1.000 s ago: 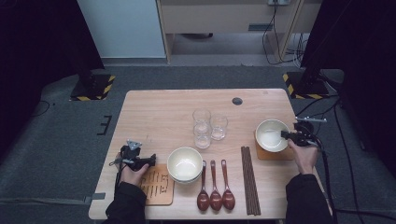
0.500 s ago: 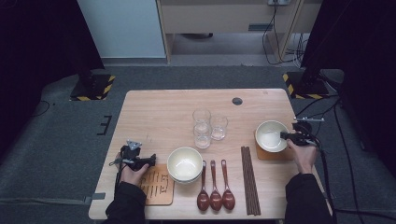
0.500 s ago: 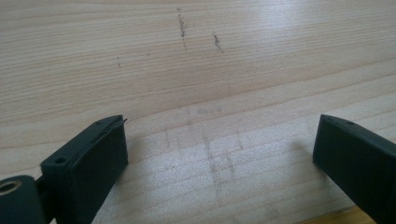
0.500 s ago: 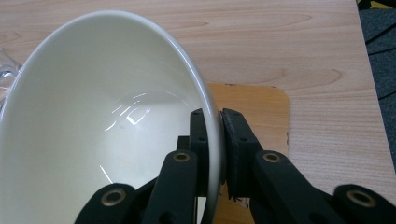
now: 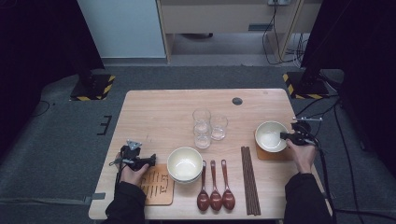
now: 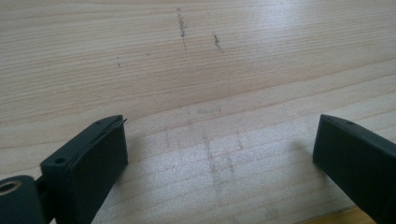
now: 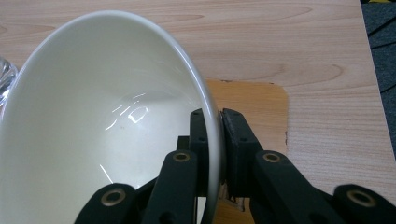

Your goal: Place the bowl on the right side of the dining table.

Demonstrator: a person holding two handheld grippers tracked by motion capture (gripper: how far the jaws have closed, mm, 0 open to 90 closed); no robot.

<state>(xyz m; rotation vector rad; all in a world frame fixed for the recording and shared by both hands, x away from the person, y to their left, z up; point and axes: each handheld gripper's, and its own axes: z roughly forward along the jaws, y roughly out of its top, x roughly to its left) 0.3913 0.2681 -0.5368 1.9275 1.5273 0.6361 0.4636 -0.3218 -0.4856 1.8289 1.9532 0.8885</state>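
Observation:
My right gripper [image 5: 286,136] is shut on the rim of a white bowl [image 5: 271,136] that rests over a wooden coaster [image 5: 273,153] at the table's right side. In the right gripper view the bowl [image 7: 102,126] has its rim pinched between the two jaws of the gripper [image 7: 217,140], with the coaster [image 7: 252,100] under it. Near the left edge my left gripper [image 5: 148,161] lies low over the table, jaws wide apart, and holds nothing. Beside it lies a second coaster [image 5: 158,185]. The left gripper view has bare wood between the spread jaws of the gripper [image 6: 219,154].
Stacked cream bowls [image 5: 185,164] sit at front centre, next to three brown spoons [image 5: 215,186] and dark chopsticks [image 5: 250,179]. Three clear glasses [image 5: 208,127] stand mid-table. A round cable hole [image 5: 237,101] lies near the far edge. The person's forearms come in at the bottom.

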